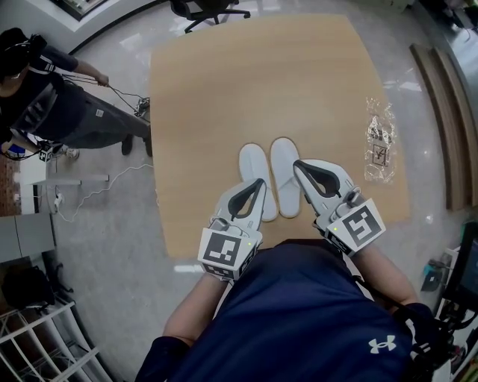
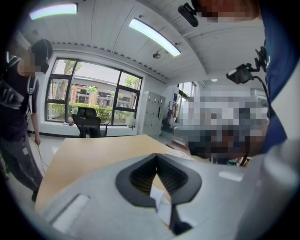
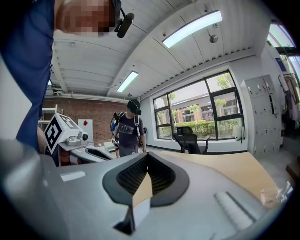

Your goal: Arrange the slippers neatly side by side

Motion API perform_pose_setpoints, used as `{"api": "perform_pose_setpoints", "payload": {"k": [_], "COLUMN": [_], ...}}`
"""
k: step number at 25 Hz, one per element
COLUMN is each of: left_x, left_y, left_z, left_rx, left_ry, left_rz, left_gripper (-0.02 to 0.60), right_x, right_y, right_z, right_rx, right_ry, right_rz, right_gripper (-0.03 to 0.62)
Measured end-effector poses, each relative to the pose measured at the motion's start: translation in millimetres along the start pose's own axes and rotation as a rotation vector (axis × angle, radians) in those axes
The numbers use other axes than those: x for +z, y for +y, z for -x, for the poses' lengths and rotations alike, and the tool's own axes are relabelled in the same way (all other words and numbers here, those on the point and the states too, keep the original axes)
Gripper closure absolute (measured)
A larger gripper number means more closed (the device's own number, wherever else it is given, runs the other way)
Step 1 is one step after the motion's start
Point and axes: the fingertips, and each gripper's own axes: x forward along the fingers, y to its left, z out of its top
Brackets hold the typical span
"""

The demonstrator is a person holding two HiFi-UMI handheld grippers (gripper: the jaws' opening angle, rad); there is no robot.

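Note:
Two white slippers lie side by side near the front edge of the wooden table (image 1: pixel 246 82), toes pointing away: the left slipper (image 1: pixel 252 166) and the right slipper (image 1: pixel 284 160). My left gripper (image 1: pixel 261 182) hangs above the left slipper's heel end, shut with nothing in it. Over the right slipper's right side, my right gripper (image 1: pixel 297 164) is also shut and holds nothing. In the left gripper view the closed left gripper (image 2: pixel 157 155) points level across the tabletop. The right gripper view shows the closed right gripper (image 3: pixel 146 154) likewise raised off the table.
A crinkled clear plastic bag (image 1: pixel 379 142) lies at the table's right edge. A person (image 1: pixel 52 104) stands on the floor to the left with cables. A black office chair (image 1: pixel 209 9) stands beyond the far edge. Wooden boards (image 1: pixel 448 127) lie on the right.

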Motion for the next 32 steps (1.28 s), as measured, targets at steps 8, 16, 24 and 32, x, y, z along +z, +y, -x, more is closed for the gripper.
{"api": "perform_pose_setpoints", "payload": {"k": [8,16,24,32], "left_x": [-7,-12,-21,-15], "left_y": [-6,-4,-10,-9], "left_z": [2,3,-1,19], "left_rx": [0.001,0.015,0.011,0.007], "left_ry": [0.030,0.038,0.049,0.057], "left_rz": [0.037,0.055,0.067,0.073], "left_gripper": [0.578,0.578,0.578,0.578], "right_x": [-2,-4,-16,-14], "right_y": [1,-1,-11,6], "right_z": [6,11,18,20], "right_rx": [-0.007,-0.014,-0.028,-0.044], "right_ry": [-0.001,0.009,-0.005,0.023], "right_rz": [-0.012,-0.022,-0.022,-0.040], "right_gripper": [0.583,0.583,0.583,0.583]}}
